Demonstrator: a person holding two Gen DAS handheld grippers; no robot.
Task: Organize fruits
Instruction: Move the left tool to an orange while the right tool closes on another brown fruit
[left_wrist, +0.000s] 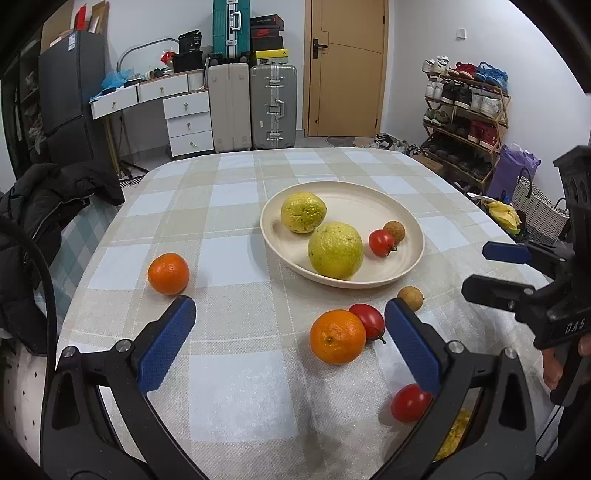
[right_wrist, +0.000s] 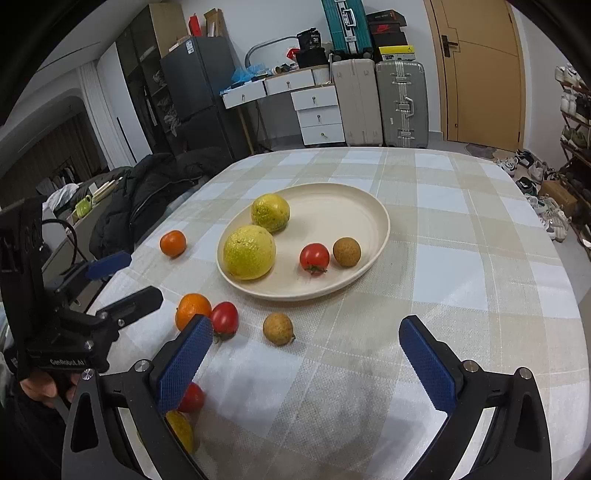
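Note:
A cream plate on the checked tablecloth holds two yellow-green citrus fruits, a small tomato and a brown longan. On the cloth lie an orange touching a tomato, a longan, a far orange, a near tomato and a yellow fruit. My left gripper is open above the cloth. My right gripper is open and empty.
A black jacket hangs on a chair at the table's left edge. Suitcases, a white desk with drawers and a shoe rack stand beyond the table. The right gripper shows at the right of the left wrist view.

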